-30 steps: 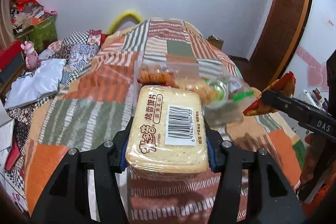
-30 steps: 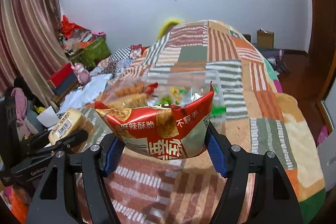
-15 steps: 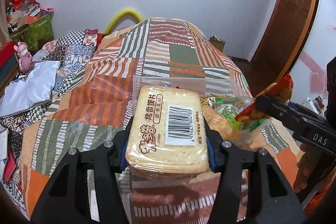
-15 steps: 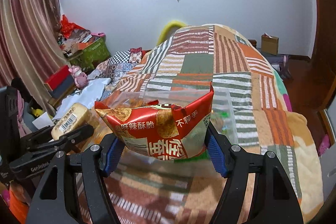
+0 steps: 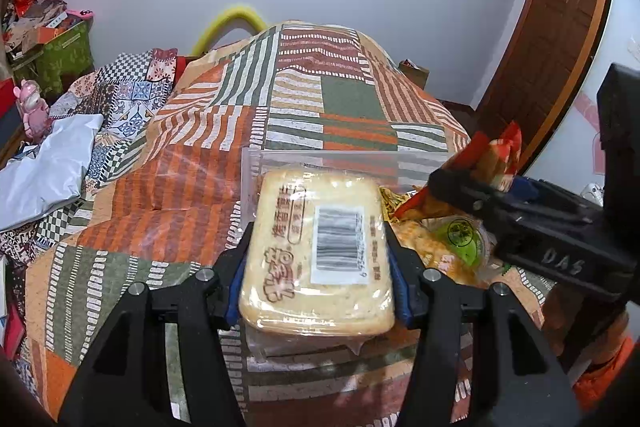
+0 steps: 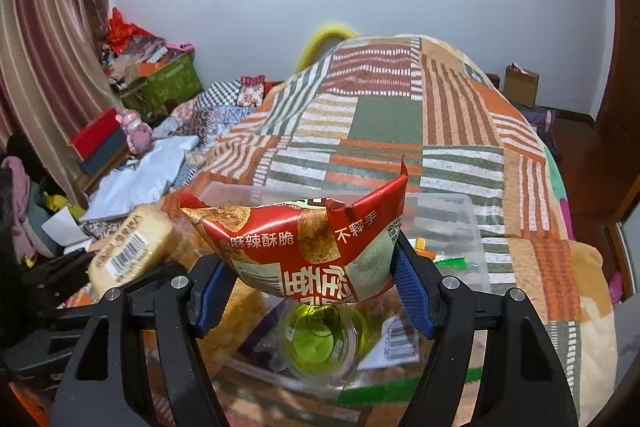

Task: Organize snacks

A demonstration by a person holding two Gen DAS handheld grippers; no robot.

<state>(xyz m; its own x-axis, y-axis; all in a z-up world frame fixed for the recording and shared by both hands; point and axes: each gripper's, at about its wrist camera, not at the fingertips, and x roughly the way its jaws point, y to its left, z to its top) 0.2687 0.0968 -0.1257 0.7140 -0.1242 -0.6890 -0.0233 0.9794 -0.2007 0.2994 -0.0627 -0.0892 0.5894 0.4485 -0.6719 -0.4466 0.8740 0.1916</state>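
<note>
My left gripper (image 5: 318, 267) is shut on a pale yellow bread pack (image 5: 320, 251) with a barcode label, held over the left part of a clear plastic bin (image 5: 256, 163) on the bed. My right gripper (image 6: 310, 277) is shut on a red snack bag (image 6: 300, 243) and holds it above the same bin (image 6: 464, 211). In the bin lie a green-lidded cup (image 6: 320, 339) and several snack packs. The bread pack shows at the left of the right wrist view (image 6: 128, 251); the red bag and right gripper show at the right of the left wrist view (image 5: 492, 163).
The bin rests on a patchwork bedspread (image 5: 336, 99). A grey plastic bag (image 5: 44, 167) and a pink toy (image 5: 34, 105) lie left of the bed. A wooden door (image 5: 560, 39) stands at the right. A cardboard box (image 6: 520, 85) sits on the floor beyond the bed.
Both grippers have moved forward and down over the bin with their packs. The bin's contents now lie right beneath the right gripper.
</note>
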